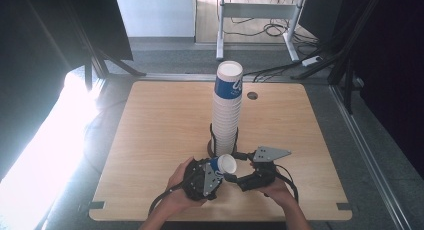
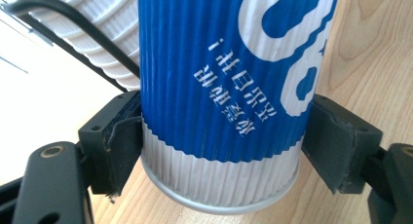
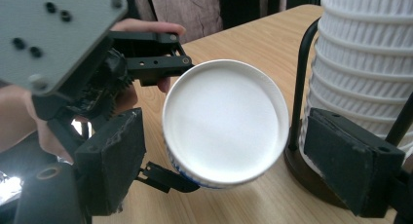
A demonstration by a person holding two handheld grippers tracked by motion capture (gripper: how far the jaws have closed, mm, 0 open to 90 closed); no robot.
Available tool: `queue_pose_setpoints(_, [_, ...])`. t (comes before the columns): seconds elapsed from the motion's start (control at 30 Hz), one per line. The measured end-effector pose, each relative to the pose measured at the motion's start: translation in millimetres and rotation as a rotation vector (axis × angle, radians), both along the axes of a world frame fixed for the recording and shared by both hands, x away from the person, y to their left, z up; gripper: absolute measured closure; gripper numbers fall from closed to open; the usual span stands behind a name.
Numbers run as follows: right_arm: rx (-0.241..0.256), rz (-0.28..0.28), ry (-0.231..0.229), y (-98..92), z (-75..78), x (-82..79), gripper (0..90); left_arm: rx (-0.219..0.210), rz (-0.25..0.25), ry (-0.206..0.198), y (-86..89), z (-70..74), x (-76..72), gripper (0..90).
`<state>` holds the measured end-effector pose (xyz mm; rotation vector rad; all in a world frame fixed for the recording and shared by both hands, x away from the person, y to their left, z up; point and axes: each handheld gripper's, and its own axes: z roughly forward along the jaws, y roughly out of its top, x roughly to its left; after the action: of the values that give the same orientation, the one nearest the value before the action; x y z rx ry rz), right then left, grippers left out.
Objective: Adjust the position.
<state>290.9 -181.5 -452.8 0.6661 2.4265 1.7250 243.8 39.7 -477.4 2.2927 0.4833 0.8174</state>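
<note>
Left gripper (image 1: 216, 171): jaws clamped on a blue-and-white ribbed paper cup (image 1: 223, 164), tipped sideways, mouth toward 3 o'clock. Right gripper (image 1: 235, 176): jaws spread wide, empty, flanking that mouth, pointing toward 9 o'clock.

obstacle: cup stack (image 1: 226, 110) in wire holder (image 1: 214, 140) (mid-table) | free: table (image 1: 160, 125) left, right

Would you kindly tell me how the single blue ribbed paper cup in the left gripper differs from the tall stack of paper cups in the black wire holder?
The single blue ribbed paper cup lies tilted on its side, clamped in the left gripper; the tall stack of paper cups stands upright in its black wire holder. The single cup is one cup; the stack holds many nested, mostly showing white rims. Both share ribbed walls, and the stack's top cup has the same blue print.
</note>
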Motion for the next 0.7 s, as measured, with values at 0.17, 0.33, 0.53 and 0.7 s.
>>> queue_pose_setpoints(0.17, [-0.019,0.01,0.014,3.3,-3.7,1.0,14.9,0.052,0.001,-0.043,-4.6,-1.8,-3.2,20.5])
queue_pose_setpoints(0.33, [-0.033,0.017,0.031,5.7,-6.7,1.5,14.9,0.129,0.011,-0.121,-10.5,-5.0,-7.8,20.4])
queue_pose_setpoints(0.53, [-0.049,0.028,0.048,7.7,-10.7,2.6,15.3,0.199,0.004,-0.181,-15.9,-5.2,-13.9,20.3])
queue_pose_setpoints(0.7, [-0.058,0.036,0.058,8.6,-13.4,2.9,22.2,0.194,-0.001,-0.185,-16.4,-4.6,-14.7,20.2])
